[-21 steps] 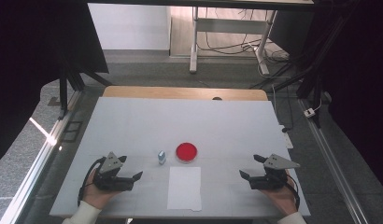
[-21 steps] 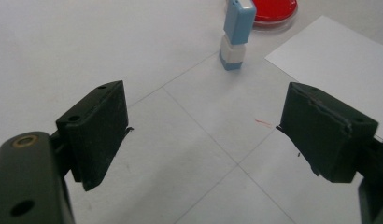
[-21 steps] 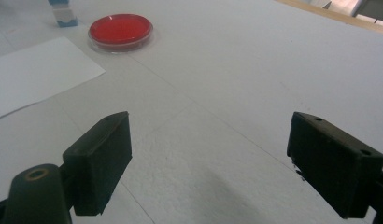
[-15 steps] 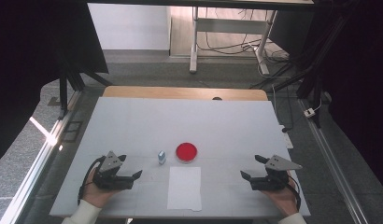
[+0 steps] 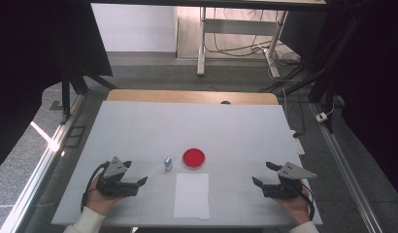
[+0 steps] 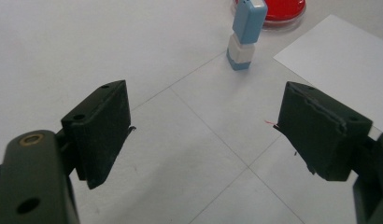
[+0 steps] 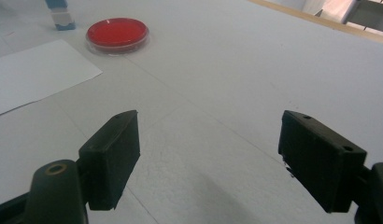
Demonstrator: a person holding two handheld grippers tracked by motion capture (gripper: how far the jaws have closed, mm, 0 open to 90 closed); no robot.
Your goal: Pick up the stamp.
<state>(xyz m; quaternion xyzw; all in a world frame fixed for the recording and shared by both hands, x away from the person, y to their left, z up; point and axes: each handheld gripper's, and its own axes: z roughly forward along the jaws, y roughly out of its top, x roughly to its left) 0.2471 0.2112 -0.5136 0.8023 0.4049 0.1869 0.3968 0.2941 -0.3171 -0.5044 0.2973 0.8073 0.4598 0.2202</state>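
The left tool [image 5: 137, 174] sits low at the near left of the surface [image 5: 197, 126], held in the left hand [image 5: 101, 200], whose pale sleeve comes in from the bottom edge. Its jaws stand wide apart with nothing between them and point to the right. The right tool [image 5: 262, 174] lies at the near right in the right hand [image 5: 296, 206], jaws likewise spread wide and bare, pointing left. A grey three-cornered plate tops each tool.
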